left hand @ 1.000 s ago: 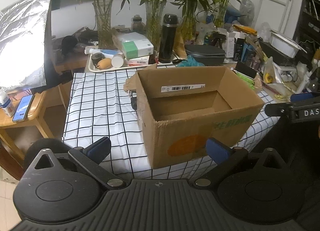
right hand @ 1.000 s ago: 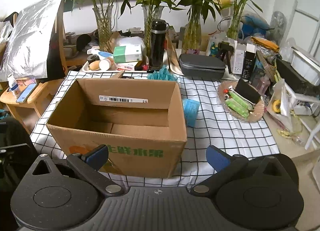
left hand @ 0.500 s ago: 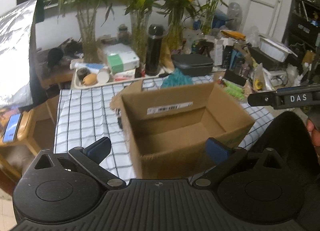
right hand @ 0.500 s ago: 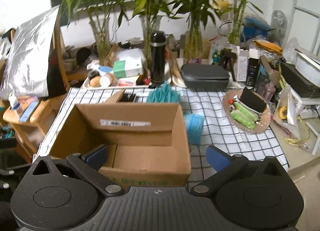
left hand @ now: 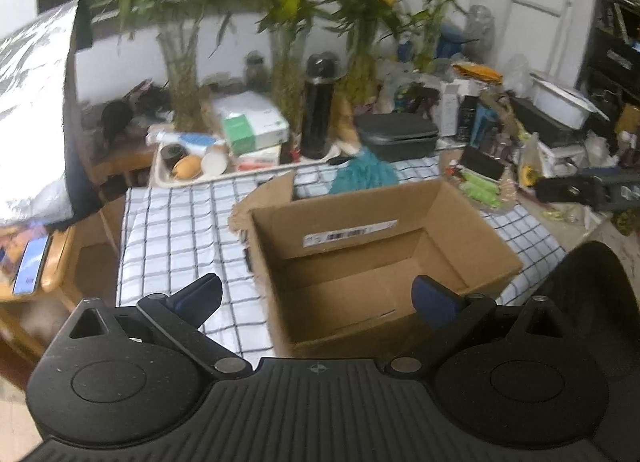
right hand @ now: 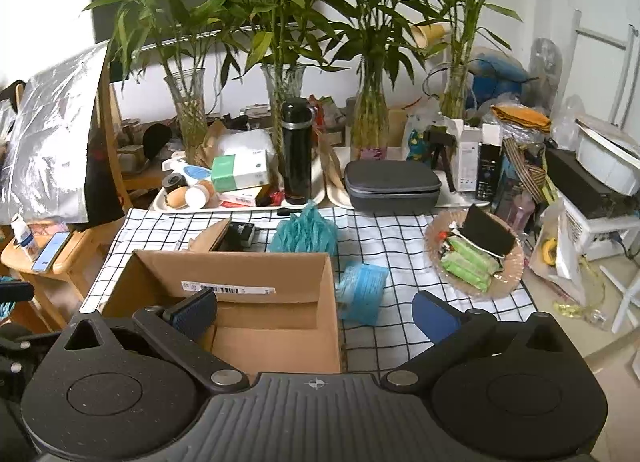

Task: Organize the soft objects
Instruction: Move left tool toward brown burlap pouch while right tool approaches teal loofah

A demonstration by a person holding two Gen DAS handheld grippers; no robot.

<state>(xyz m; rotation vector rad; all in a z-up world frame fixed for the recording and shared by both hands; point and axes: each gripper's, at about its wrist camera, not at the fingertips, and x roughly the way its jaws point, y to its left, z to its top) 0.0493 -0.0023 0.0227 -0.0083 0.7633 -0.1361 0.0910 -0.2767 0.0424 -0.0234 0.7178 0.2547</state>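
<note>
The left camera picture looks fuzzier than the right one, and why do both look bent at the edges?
Left wrist view: smeared all over, plants and cardboard box soft, likely motion blur. Right wrist view: sharp, the box label barcode shows clearly. Both views: fisheye lens bows straight lines, with dark rounded corners.

Brown cardboard box (right hand: 240, 302) on white tablecloth with black grid (right hand: 392, 246); teal mesh bath pouf (right hand: 306, 230), light-blue soft pack (right hand: 362, 292), green packets (right hand: 466, 266), black flask (right hand: 297, 150), blue finger pads (right hand: 434, 312).
</note>
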